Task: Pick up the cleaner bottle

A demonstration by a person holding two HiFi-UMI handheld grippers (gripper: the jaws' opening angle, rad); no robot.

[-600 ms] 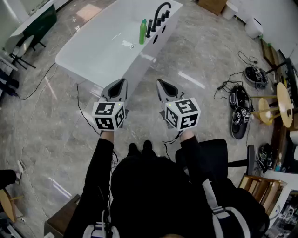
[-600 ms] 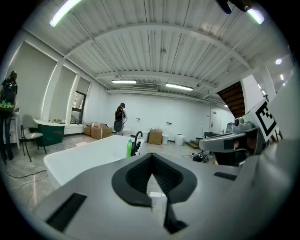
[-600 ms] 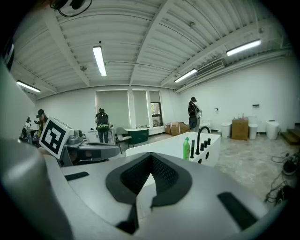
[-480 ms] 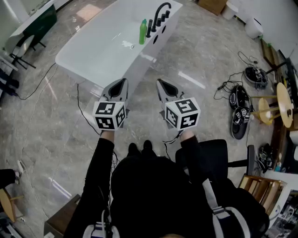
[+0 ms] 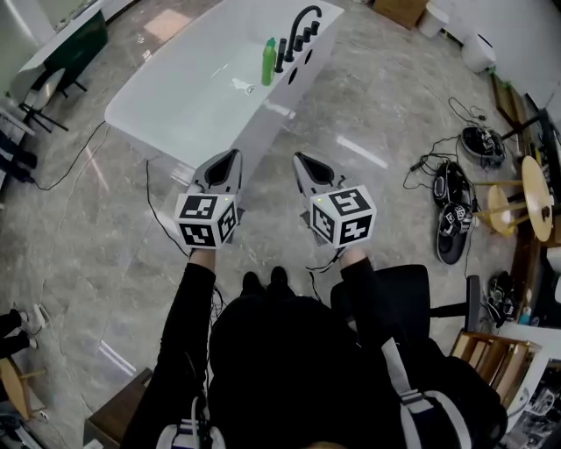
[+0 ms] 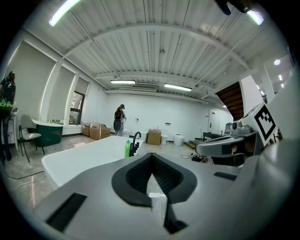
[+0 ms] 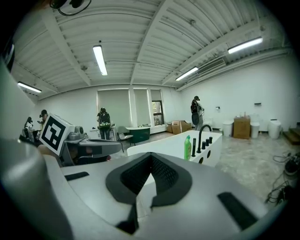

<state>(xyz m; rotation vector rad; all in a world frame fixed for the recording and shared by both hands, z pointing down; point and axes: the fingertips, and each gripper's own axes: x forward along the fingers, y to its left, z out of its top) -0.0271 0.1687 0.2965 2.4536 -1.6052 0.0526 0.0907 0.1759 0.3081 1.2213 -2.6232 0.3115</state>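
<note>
A green cleaner bottle stands upright on the rim of a white bathtub, beside a black curved tap. Far ahead of both grippers, the bottle shows small in the left gripper view, and the bottle again in the right gripper view. My left gripper is shut with nothing in it, held over the floor near the tub's near end. My right gripper is beside it, also shut and empty. Both point toward the tub.
Cables, black shoes and gear lie on the marble floor at the right. A black chair stands behind my right arm. Cardboard boxes sit by the far wall. People stand in the room's background.
</note>
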